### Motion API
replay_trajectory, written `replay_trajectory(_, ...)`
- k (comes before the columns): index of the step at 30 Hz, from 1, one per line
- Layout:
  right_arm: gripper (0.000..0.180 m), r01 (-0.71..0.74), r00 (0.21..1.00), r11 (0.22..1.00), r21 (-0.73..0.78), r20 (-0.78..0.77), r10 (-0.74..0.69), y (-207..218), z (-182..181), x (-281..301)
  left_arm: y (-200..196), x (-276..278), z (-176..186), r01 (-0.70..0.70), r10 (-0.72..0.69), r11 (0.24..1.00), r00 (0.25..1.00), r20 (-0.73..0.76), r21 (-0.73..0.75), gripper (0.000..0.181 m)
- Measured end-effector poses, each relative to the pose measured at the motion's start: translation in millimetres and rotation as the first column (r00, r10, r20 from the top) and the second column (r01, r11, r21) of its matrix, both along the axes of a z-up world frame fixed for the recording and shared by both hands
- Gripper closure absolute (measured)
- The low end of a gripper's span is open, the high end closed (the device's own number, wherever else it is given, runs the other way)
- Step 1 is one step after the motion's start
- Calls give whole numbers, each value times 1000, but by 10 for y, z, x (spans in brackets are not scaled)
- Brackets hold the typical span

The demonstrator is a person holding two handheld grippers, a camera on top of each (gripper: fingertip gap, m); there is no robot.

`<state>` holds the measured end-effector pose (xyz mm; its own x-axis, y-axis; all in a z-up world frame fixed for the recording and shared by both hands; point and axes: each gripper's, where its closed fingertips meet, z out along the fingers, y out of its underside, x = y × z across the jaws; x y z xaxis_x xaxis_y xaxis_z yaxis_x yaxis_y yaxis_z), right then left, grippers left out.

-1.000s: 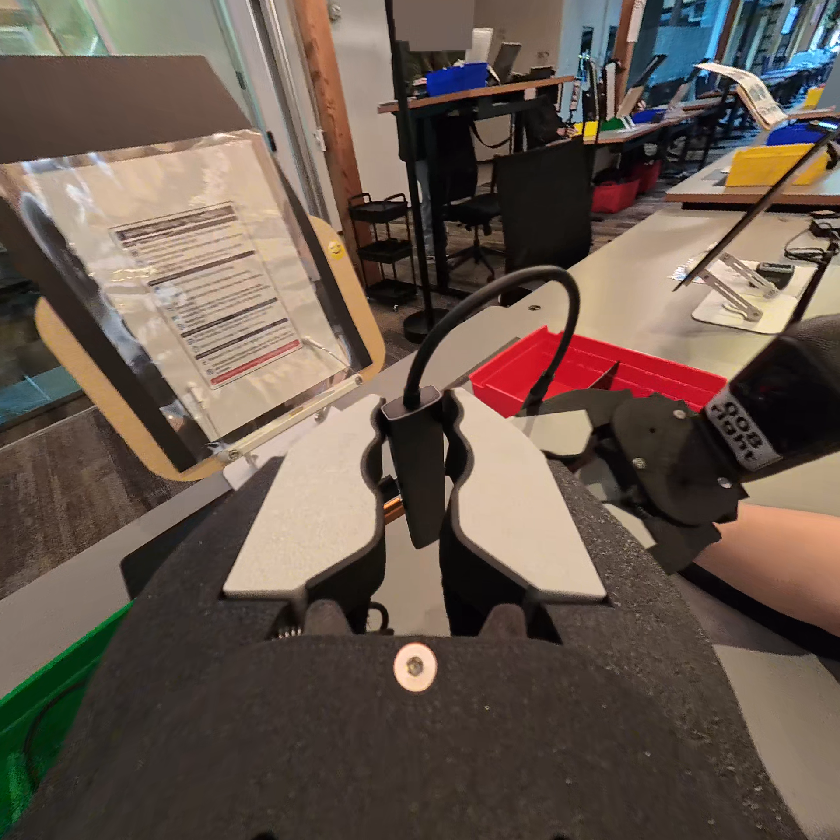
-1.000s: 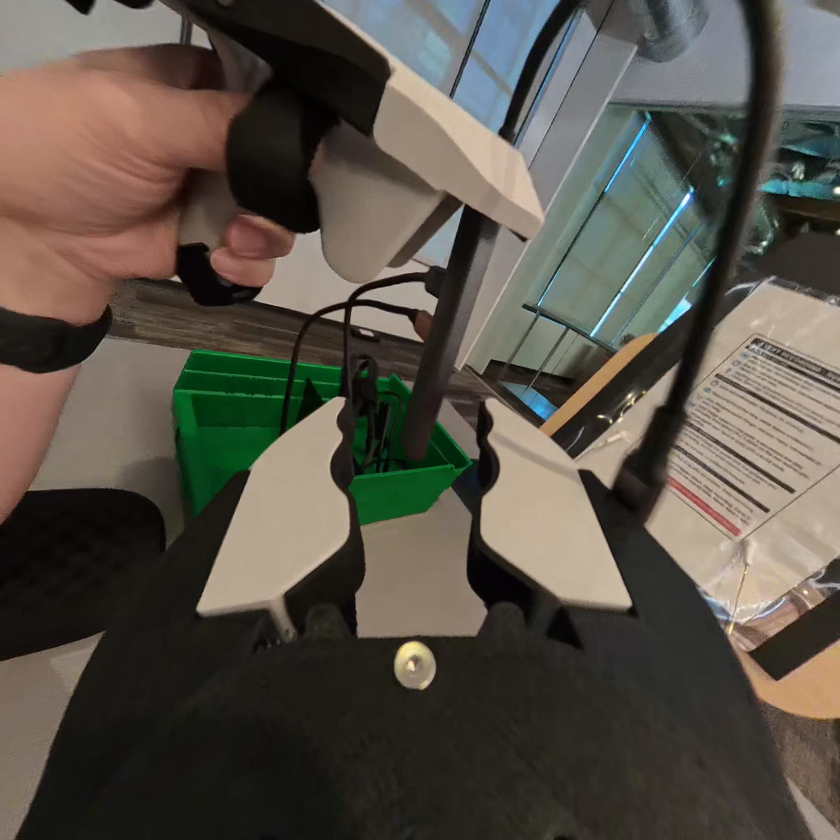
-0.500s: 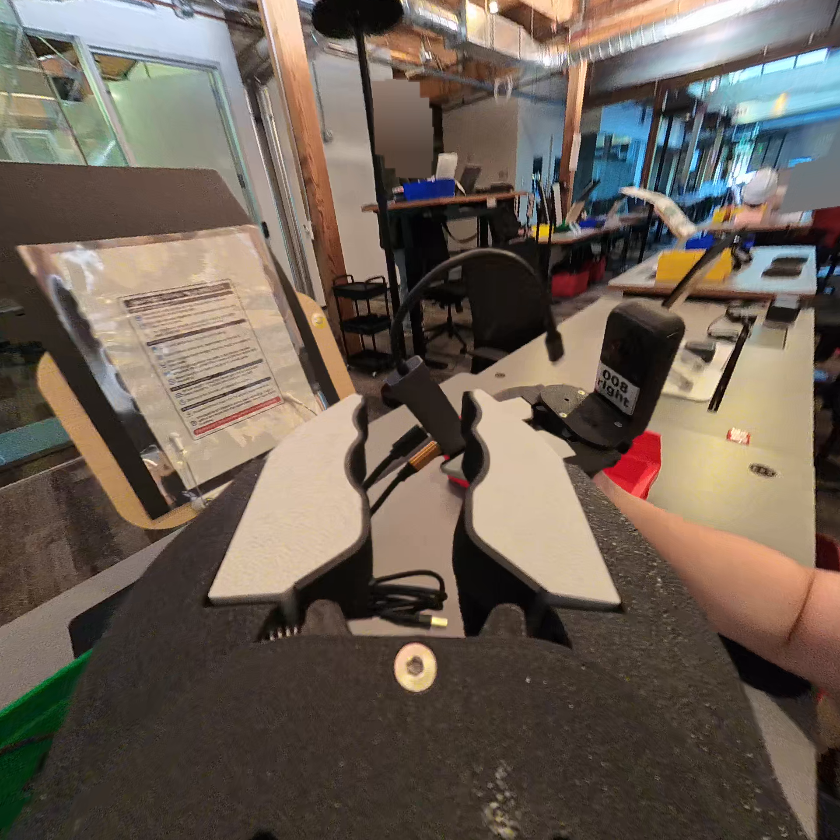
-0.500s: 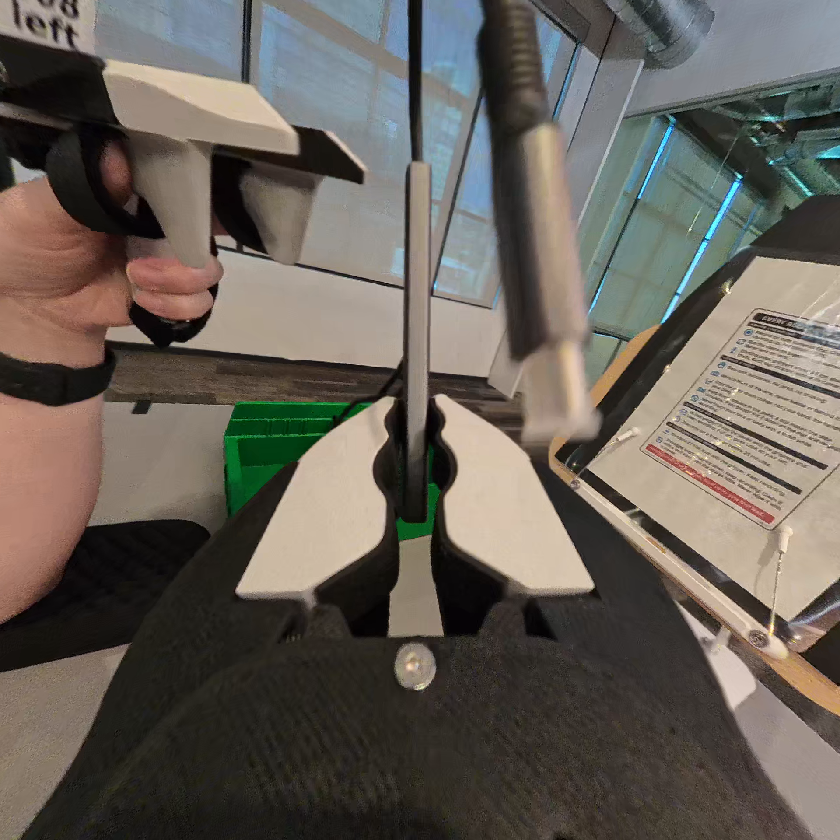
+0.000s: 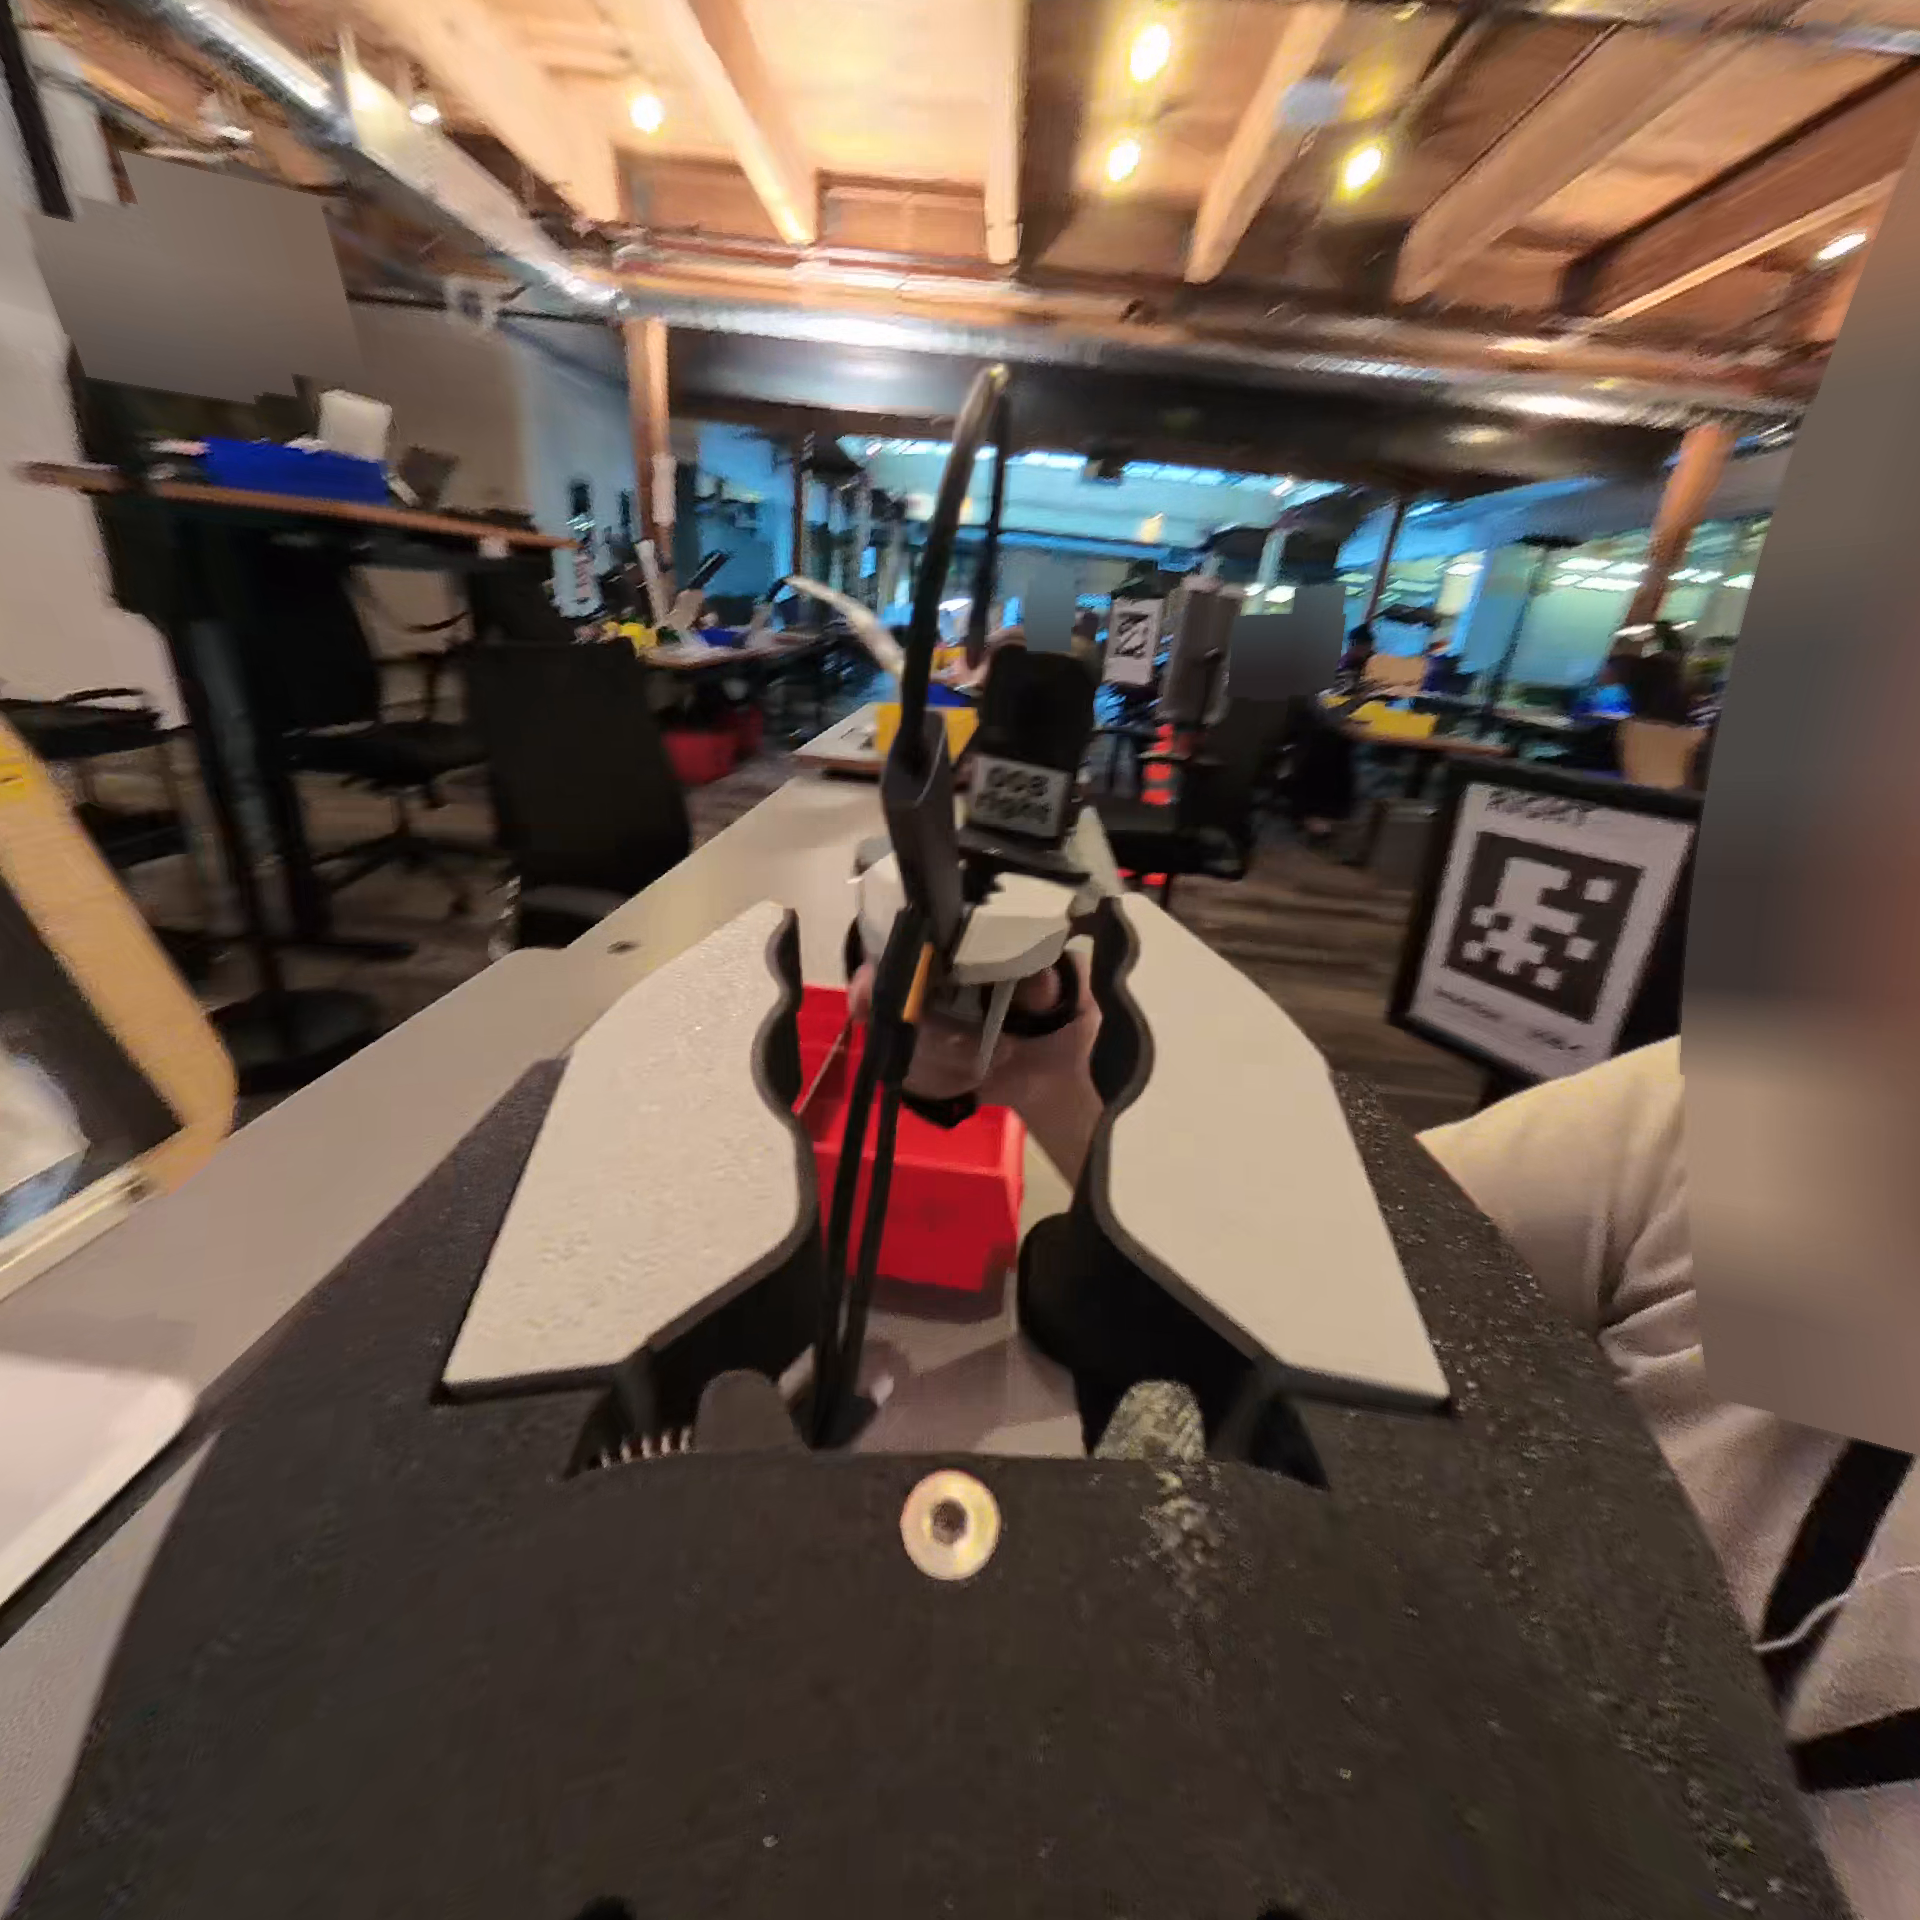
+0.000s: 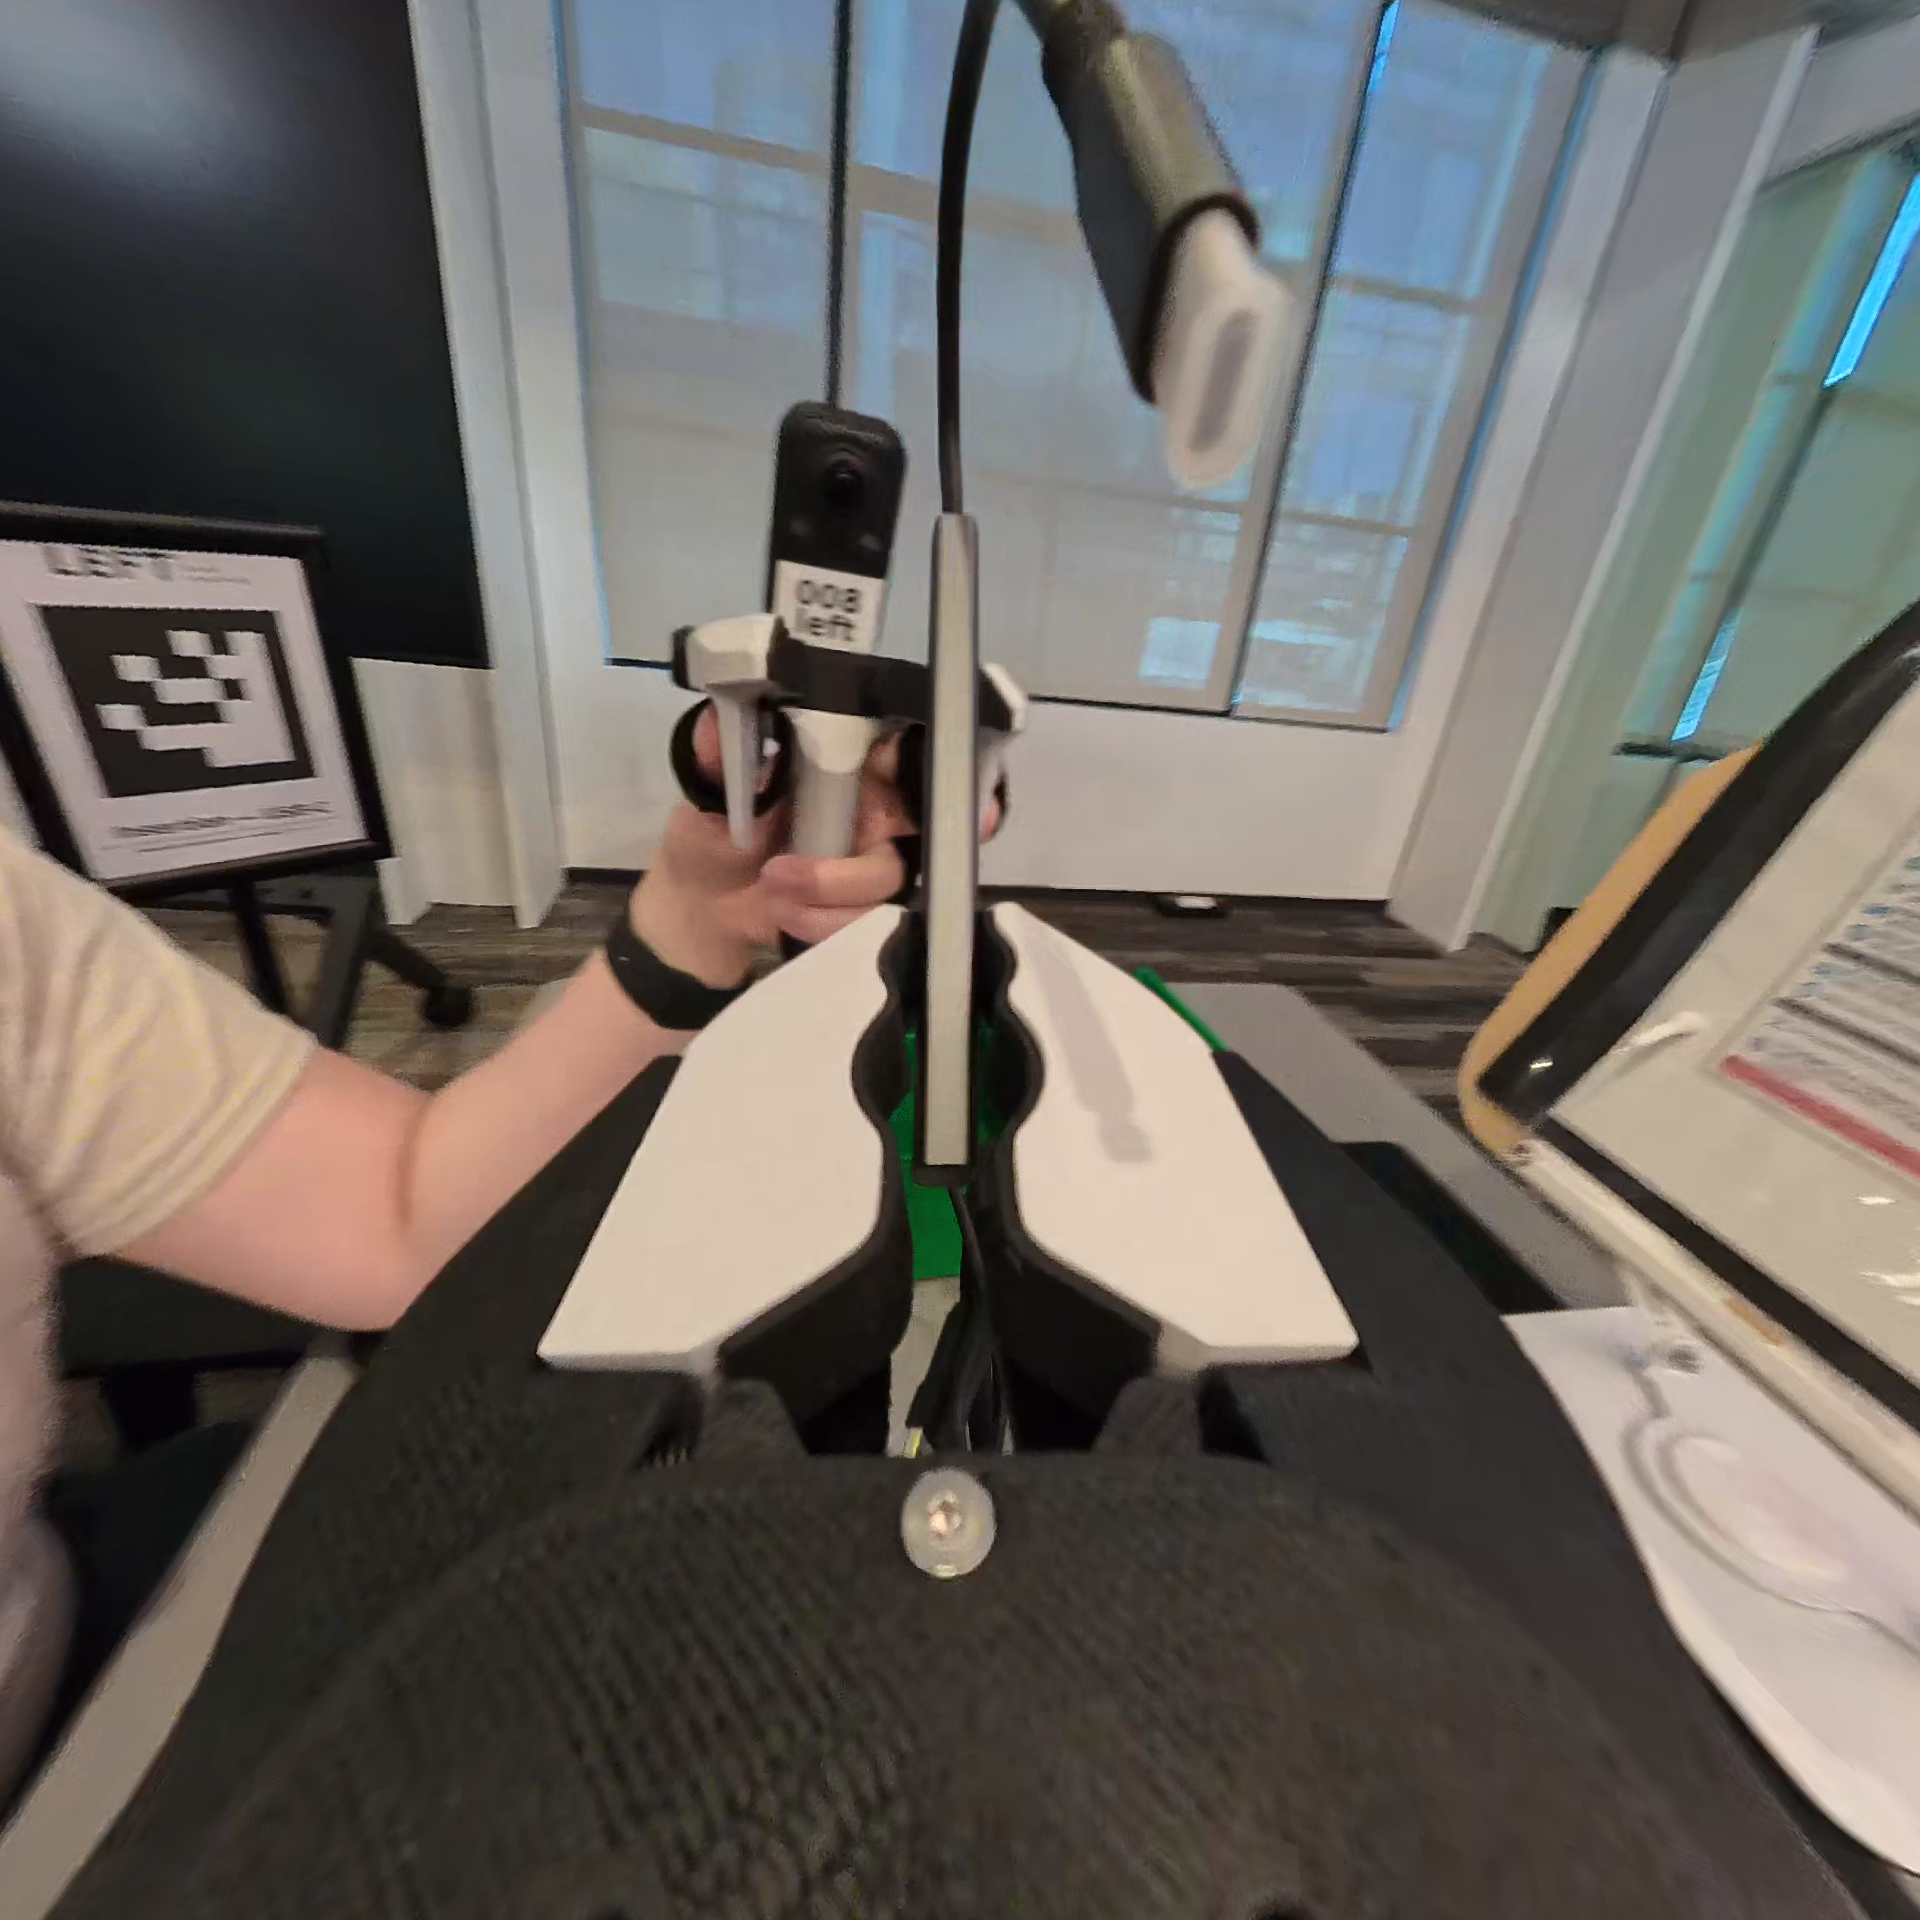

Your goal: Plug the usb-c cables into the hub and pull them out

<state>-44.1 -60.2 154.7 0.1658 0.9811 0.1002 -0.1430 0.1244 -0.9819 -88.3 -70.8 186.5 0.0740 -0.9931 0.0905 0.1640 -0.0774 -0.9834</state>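
Hub [image 6: 951, 831] stands upright at centre of right wrist view, clamped edge-on between right gripper [image 6: 951, 997] fingers; its pigtail connector [image 6: 1195, 270] dangles upper right. Left gripper [image 5: 951, 971] spread wide, empty, usb-c cables [image 5: 868, 1164] hanging between fingers. Hub likely light, rigid, slick: grip flat faces; pinch cables by plug.

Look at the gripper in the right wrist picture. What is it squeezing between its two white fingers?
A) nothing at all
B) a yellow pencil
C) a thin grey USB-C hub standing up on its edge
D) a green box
C: the right gripper is shut on the slim grey USB-C hub, which stands upright between its fingers with a black cable curving up from its top; the green bin sits behind, untouched.
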Motion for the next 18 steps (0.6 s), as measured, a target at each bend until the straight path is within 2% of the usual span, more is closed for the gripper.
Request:
replay_trajectory(1,169,-35,999,999,-27,9,35,-38,-3,-5,-47,58,20,34,-34,999,999,19,-1,128)
replay_trajectory(3,169,-102,993,990,-93,45,106,-107,-47,-29,-104,179,-34,56,-56,998,998,-15,9,127)
replay_trajectory(7,169,-136,979,976,-168,130,159,-139,-196,-91,-64,360,-209,9,-6,1000,992,-122,25,154)
replay_trajectory(8,170,-145,975,976,-163,143,168,-147,-225,-104,-42,376,-208,1,2,1000,994,-111,20,173)
replay_trajectory(11,169,-121,985,979,-161,99,138,-64,-185,-68,69,395,-197,-20,17,999,997,-74,-46,174)
replay_trajectory(13,163,-45,993,995,-85,102,53,37,-192,-45,156,403,-213,-51,45,994,997,-63,-95,174)
replay_trajectory(15,145,75,991,995,61,106,-81,141,-192,-8,273,392,-267,-117,108,984,991,-80,-131,174)
replay_trajectory(17,133,209,957,936,284,135,-255,226,-227,24,362,365,-287,-149,139,972,988,-67,-181,174)
replay_trajectory(18,130,266,924,872,411,148,-352,261,-258,32,390,352,-294,-144,135,966,989,-56,-215,174)
